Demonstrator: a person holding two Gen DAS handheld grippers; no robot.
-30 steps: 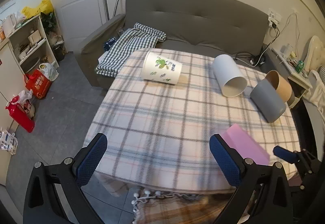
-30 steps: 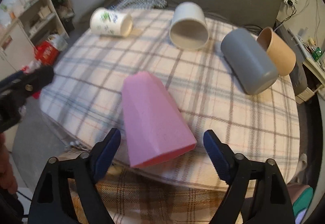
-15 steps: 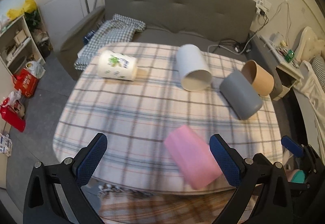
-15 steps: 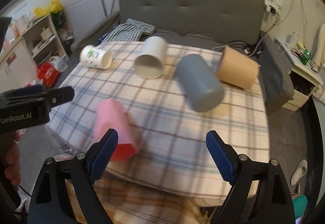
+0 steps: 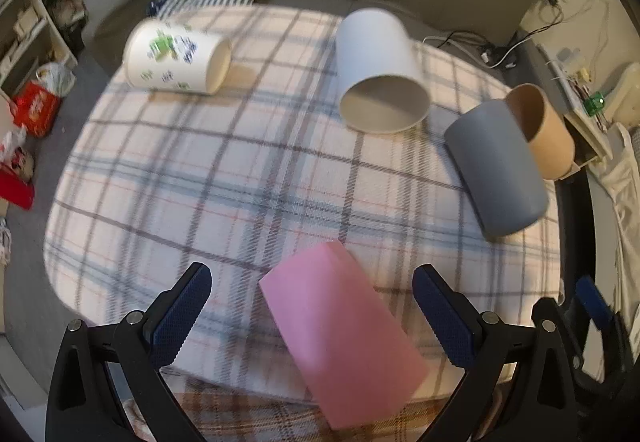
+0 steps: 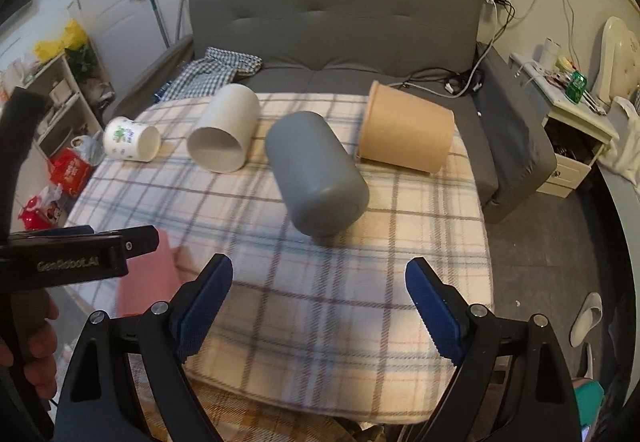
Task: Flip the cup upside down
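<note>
We are at the approach step, with nothing gripped yet. Our left gripper [image 5: 312, 302] is spread wide and empty, and the pink cup [image 5: 340, 346] lies on its side directly ahead of it, framed between the two blue pads [image 5: 182, 312] without touching either; its narrower closed end points away from us and its wide end hangs near the edge of the plaid-covered table [image 5: 160, 169]. Our right gripper [image 6: 318, 306] is likewise wide open and holds nothing, aimed over bare cloth, with the grey cup [image 6: 316, 177] ahead of it and the tan cup [image 6: 404, 133] beyond that to the right. Farther ahead and left lie the white cup [image 6: 226, 133] and the printed cup [image 6: 130, 139], all on their sides. We judge the pink cup to be the target. The next move calls for easing the left gripper forward until the pads straddle the body, closing firmly, then lifting and rotating so the mouth faces down.
</note>
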